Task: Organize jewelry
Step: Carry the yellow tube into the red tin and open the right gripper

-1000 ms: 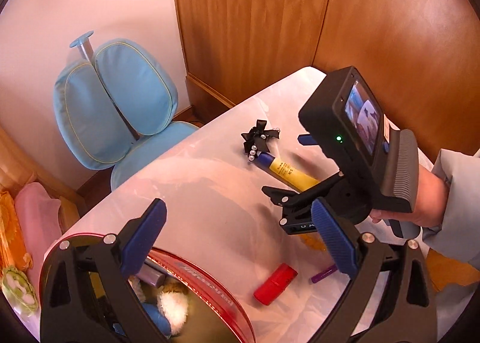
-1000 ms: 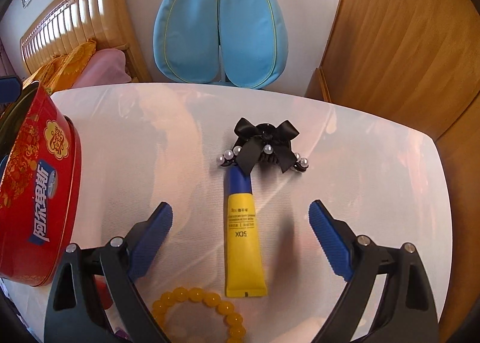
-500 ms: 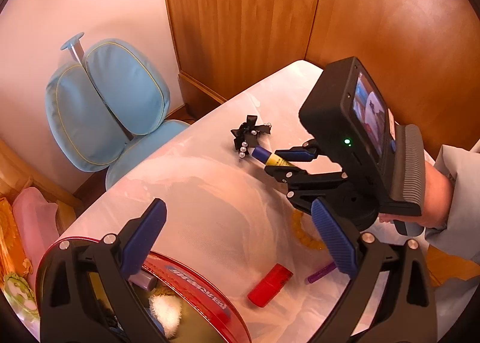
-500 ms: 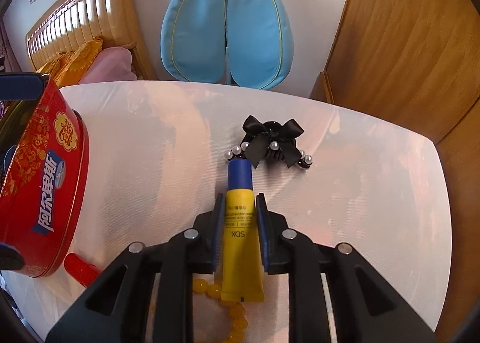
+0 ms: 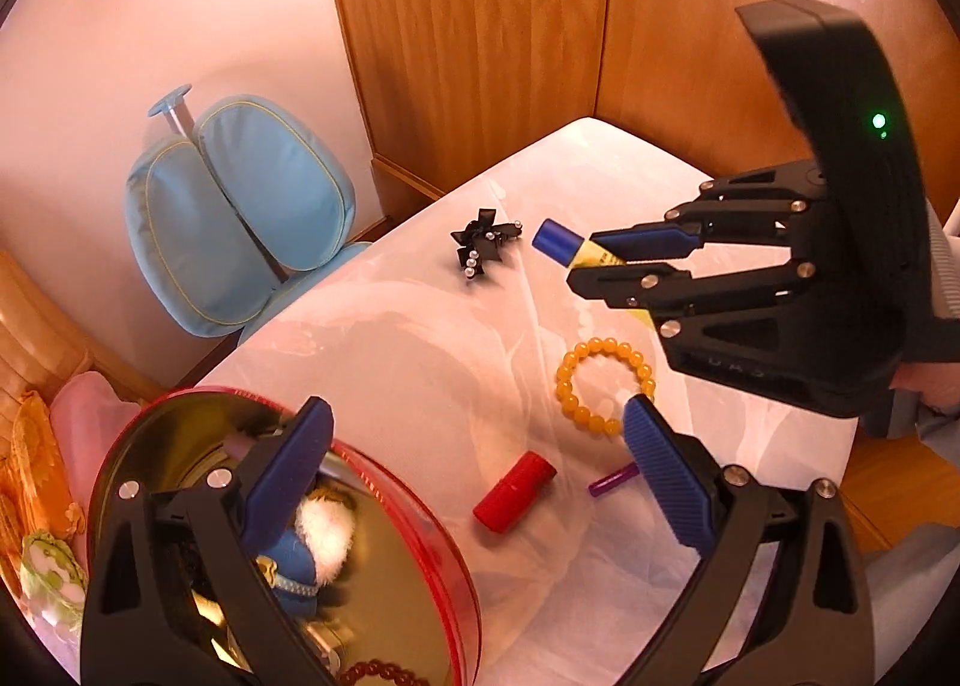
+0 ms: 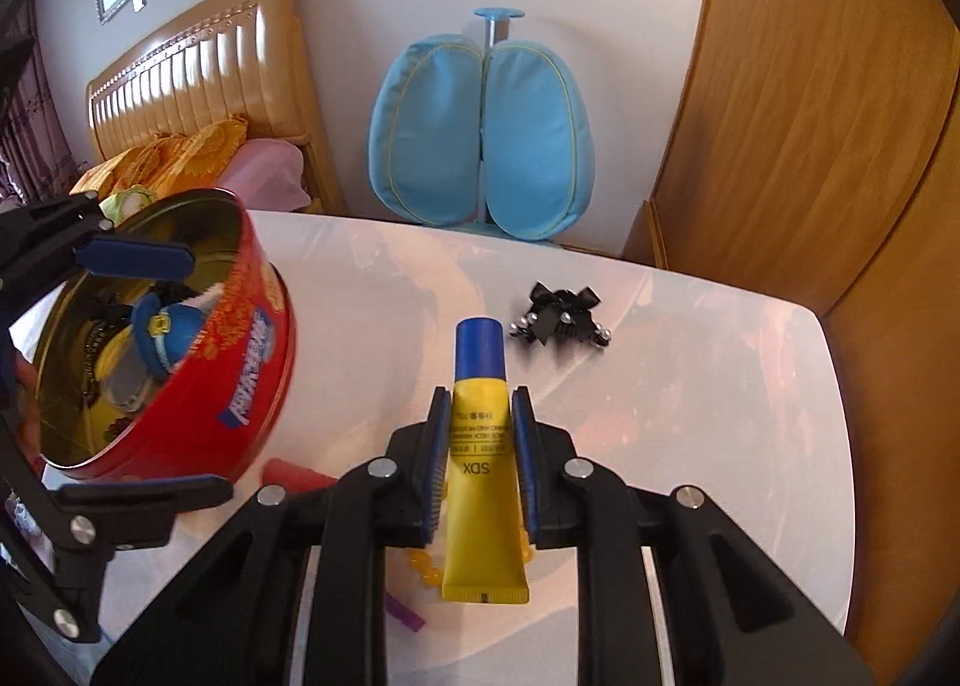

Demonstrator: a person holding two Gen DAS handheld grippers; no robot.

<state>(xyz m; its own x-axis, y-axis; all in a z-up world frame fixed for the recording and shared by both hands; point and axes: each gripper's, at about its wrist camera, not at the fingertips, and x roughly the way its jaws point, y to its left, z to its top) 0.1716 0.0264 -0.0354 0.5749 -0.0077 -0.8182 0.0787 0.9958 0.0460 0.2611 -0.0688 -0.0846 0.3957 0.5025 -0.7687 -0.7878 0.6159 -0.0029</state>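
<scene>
My right gripper point(image 6: 480, 398) is shut on a yellow tube point(image 6: 480, 446) with a blue cap, and holds it above the white table point(image 6: 690, 386). In the left wrist view that right gripper point(image 5: 585, 263) hangs over the yellow bead bracelet point(image 5: 603, 386), the tube's cap point(image 5: 555, 242) sticking out past its tips. A black bow hair clip point(image 5: 483, 248) with pearls lies beyond it. My left gripper point(image 5: 477, 410) stands wide open at the red round tin point(image 5: 414, 500), one finger over its inside, holding nothing. The tin holds several trinkets.
A red lipstick point(image 5: 513, 491) and a small purple stick point(image 5: 612, 479) lie beside the tin. A blue chair point(image 6: 480, 134) stands past the table's far edge, a wooden wardrobe point(image 6: 810, 116) to the right, a bed point(image 6: 198, 86) at the back left.
The right gripper closed on the yellow tube and raised it off the table, away from the bow clip. The left gripper shifted a little along the tin, still open.
</scene>
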